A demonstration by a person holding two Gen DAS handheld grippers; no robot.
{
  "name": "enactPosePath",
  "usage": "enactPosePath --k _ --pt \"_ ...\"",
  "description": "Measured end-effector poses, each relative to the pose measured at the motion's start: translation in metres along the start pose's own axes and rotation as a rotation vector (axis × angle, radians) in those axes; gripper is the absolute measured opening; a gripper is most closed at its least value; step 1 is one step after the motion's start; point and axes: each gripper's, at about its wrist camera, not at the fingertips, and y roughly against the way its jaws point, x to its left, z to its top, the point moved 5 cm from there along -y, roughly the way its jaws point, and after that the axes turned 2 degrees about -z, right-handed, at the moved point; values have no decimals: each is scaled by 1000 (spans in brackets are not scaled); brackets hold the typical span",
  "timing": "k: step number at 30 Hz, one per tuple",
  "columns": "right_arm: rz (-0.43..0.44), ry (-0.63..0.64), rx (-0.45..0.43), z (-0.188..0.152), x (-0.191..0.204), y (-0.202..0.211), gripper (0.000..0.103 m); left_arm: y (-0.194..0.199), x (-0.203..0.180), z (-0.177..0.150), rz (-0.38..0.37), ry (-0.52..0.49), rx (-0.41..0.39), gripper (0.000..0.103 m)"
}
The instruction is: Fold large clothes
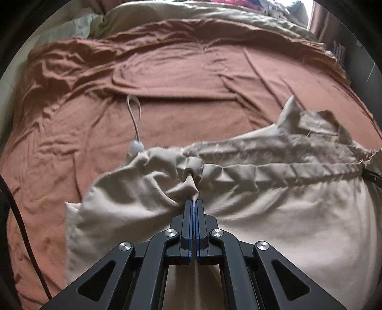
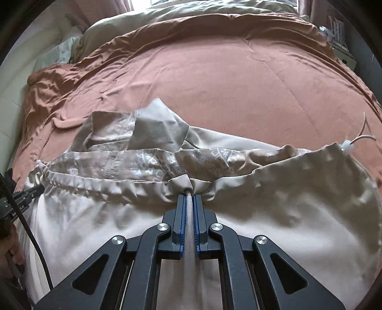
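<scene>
A large beige garment (image 1: 274, 214) with a gathered drawstring edge lies across a bed. My left gripper (image 1: 193, 201) is shut on a pinch of cloth just below that gathered edge. My right gripper (image 2: 188, 196) is shut on a fold of the same garment (image 2: 286, 214), and a narrow strip of cloth runs back between its pads. Patterned lining (image 2: 152, 162) shows where the edge is turned open. A cord loop with a white toggle (image 1: 135, 146) lies on the sheet beyond the cloth. Each gripper shows in the other's view: right gripper (image 1: 372, 177), left gripper (image 2: 28, 193).
The rust-brown sheet (image 1: 191, 71) covers the bed beyond the garment, wrinkled on its left side. A beige duvet (image 2: 191, 9) is bunched at the far end. A black cable (image 1: 21, 229) hangs at the left. A hand (image 2: 12, 252) shows at the lower left.
</scene>
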Motion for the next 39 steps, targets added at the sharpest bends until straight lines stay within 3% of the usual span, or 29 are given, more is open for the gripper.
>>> enactPosePath --k 5,8,9,10,12,21,27,33,39 --pt "-6 -12 14 -1 1 2 5 3 0 3 -2 11 29 4" --pt "15 -14 -5 2 -2 41 12 22 6 2 -51 41 24 14" --pt "24 -20 -13 0 -2 48 24 30 11 2 -65 60 12 30" --pt "33 -26 -21 -1 -2 55 46 40 16 1 -77 83 -8 50" --pt "45 -30 -57 -6 1 73 62 61 26 -2 -86 114 -59 63" --pt "95 4 -103 -48 25 134 62 138 82 -52 -126 234 -147 63" --pt "118 13 -97 -78 36 164 48 165 115 -95 -144 310 -154 63" --pt "137 21 -93 -106 44 182 44 175 141 -138 -171 390 -143 63" --pt "155 29 -55 -141 59 180 40 157 153 -184 -238 500 -81 63"
